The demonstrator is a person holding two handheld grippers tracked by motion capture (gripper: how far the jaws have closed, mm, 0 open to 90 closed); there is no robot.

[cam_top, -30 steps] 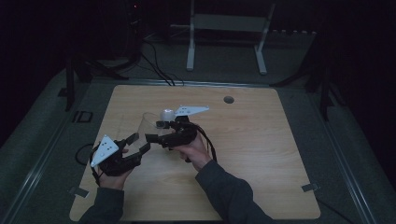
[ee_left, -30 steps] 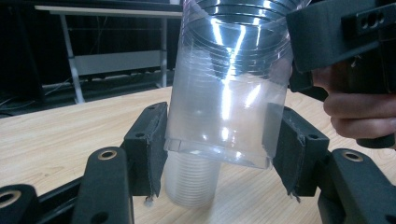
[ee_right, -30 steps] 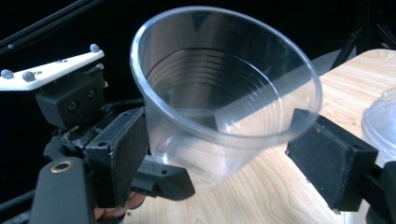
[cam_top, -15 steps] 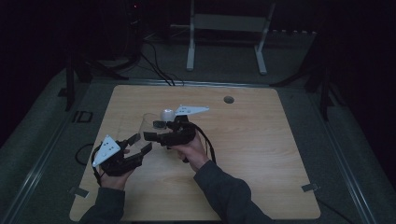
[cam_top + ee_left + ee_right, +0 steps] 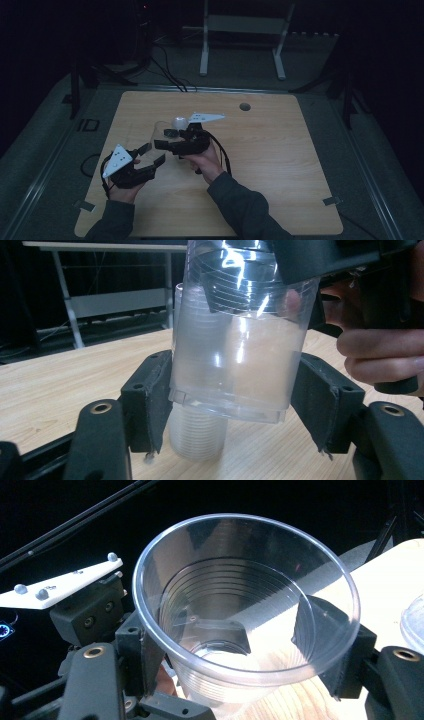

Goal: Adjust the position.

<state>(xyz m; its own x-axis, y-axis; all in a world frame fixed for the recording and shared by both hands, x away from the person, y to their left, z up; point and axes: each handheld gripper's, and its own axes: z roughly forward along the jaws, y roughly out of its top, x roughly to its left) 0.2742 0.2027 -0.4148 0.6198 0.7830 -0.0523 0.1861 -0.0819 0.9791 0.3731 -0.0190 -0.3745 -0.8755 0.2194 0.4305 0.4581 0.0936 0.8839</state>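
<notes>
We see a clear plastic cup (image 5: 247, 610) standing upright between the jaws of our right gripper (image 5: 167, 145), which have just been closing; the pads sit against its ribbed wall on both sides below the rim, so this gripper has hold of it. Our left gripper (image 5: 152, 154) has just been opening; in the left gripper view its jaws stand apart on either side of the cup's (image 5: 235, 340) base, close to the wall, and we cannot tell whether they touch it. A second ribbed stack of cups (image 5: 197, 432) stands on the table (image 5: 280, 165) behind. The cup sits left of the table's middle, with bare wood to the right and front.
</notes>
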